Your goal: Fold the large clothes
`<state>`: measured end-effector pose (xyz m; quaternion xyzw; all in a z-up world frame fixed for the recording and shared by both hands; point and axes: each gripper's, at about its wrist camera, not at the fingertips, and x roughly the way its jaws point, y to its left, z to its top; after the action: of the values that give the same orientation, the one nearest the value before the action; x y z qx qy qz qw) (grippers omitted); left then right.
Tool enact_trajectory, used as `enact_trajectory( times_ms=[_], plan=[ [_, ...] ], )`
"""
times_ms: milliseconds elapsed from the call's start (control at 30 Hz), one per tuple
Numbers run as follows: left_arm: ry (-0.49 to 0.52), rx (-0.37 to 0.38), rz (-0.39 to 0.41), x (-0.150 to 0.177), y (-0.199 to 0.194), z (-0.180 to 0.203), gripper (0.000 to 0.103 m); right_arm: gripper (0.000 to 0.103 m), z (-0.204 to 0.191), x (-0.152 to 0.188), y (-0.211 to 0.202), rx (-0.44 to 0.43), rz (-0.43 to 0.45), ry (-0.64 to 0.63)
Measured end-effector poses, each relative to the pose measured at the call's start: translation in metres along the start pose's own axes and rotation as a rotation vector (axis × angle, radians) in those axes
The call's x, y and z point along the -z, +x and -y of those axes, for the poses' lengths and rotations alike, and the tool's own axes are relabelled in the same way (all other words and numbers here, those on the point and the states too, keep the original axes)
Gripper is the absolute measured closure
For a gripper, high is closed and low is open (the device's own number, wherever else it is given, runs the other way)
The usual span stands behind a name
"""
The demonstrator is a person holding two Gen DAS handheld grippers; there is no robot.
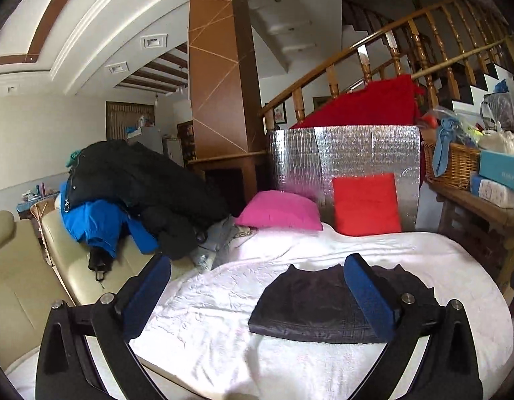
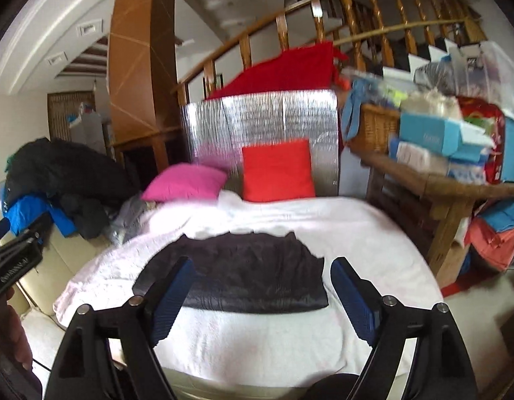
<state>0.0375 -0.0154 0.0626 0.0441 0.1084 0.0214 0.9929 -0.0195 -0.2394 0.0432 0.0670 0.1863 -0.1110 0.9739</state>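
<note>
Open right gripper (image 2: 260, 295) above folded dark garment (image 2: 236, 273); box lettering illegible

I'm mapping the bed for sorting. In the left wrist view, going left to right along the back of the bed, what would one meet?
Pile of dark and blue jackets → pink cushion → red cushion → wicker basket on the side table.

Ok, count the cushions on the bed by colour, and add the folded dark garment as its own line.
Pink cushion: 1
Red cushion: 1
Folded dark garment: 1
Total: 3
</note>
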Motion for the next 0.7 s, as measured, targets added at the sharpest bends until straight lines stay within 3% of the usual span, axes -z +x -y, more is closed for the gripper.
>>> enact_trajectory(
  times_ms=[267,700],
  plan=[
    [-0.034,-0.034,0.040,-0.009,-0.031,-0.024,0.000,0.016,-0.025,-0.003,-0.037,0.001,0.020,0.023],
    [-0.032,-0.030,0.018,-0.003,-0.031,-0.030,0.000,0.016,-0.058,0.018,-0.019,-0.026,-0.046,0.005]
  ],
)
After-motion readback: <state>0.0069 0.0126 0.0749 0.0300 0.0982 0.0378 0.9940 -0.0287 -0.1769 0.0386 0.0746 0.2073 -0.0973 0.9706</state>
